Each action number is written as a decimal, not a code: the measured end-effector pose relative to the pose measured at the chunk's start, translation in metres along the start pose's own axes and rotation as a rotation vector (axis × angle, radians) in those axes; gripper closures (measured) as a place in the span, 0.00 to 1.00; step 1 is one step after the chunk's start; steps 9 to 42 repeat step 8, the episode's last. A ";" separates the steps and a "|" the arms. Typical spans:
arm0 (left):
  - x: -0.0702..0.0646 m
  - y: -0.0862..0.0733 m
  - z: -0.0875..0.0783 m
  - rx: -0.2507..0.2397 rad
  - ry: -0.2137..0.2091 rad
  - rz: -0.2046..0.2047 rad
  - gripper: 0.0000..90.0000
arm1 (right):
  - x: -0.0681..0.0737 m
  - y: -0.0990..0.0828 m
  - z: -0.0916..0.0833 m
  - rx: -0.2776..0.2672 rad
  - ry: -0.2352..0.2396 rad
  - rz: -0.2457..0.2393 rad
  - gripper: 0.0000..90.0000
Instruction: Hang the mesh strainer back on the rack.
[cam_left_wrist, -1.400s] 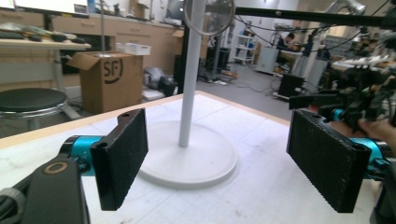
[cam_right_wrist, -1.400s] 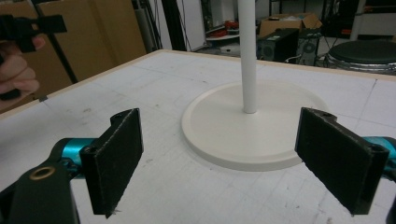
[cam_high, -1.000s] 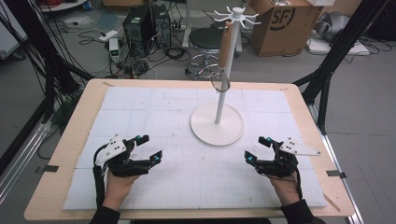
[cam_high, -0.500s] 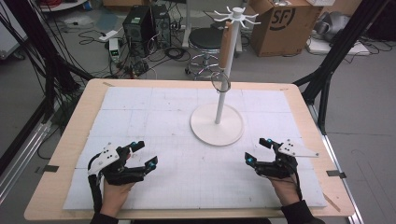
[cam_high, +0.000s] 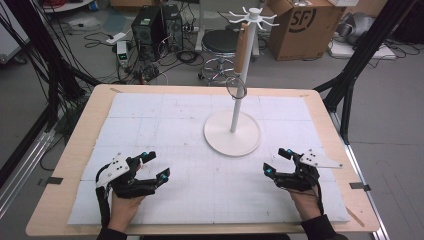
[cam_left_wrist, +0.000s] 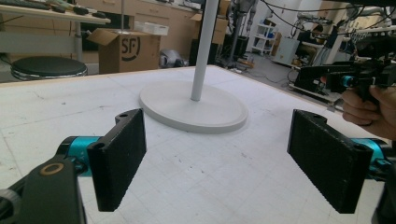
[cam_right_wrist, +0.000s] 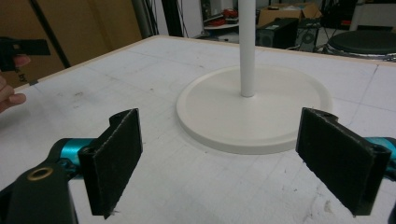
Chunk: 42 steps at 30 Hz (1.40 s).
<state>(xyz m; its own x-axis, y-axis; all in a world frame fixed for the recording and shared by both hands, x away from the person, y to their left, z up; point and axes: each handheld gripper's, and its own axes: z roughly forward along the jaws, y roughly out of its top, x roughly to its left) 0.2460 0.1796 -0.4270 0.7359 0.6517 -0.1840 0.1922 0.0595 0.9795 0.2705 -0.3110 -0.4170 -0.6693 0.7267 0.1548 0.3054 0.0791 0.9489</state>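
A white stand (cam_high: 232, 134) with a round base and a thin pole rises at the middle back of the white mat. It carries hooks at the top, a brown piece hanging from one, and a thin ring (cam_high: 235, 89) partway down the pole. My left gripper (cam_high: 155, 165) rests at the front left, open and empty, pointing toward the stand. At the front right my right gripper (cam_high: 275, 161) is open too, with nothing between its jaws. The left gripper view has the base (cam_left_wrist: 194, 109) beyond the open gripper (cam_left_wrist: 222, 158). The right gripper view shows the base (cam_right_wrist: 254, 109) past its open gripper (cam_right_wrist: 227, 158).
The white gridded mat (cam_high: 165, 120) covers a wooden table (cam_high: 82, 135). Behind the table stand a black stool (cam_high: 220, 42), a cardboard box (cam_high: 295, 25) and cabled equipment on the floor. Black frame legs flank both sides.
My left gripper has drawn slightly back toward the front edge and turned a little. The right gripper and the stand have stayed where they were.
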 end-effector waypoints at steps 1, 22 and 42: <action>0.000 0.000 0.000 0.004 -0.002 0.003 0.22 | 0.000 0.000 0.000 0.001 0.001 0.002 0.15; 0.000 -0.001 0.003 0.028 0.015 0.008 0.22 | 0.000 0.000 0.000 -0.002 0.008 -0.001 0.15; 0.000 -0.001 0.003 0.028 0.015 0.008 0.22 | 0.000 0.000 0.000 -0.002 0.008 -0.001 0.15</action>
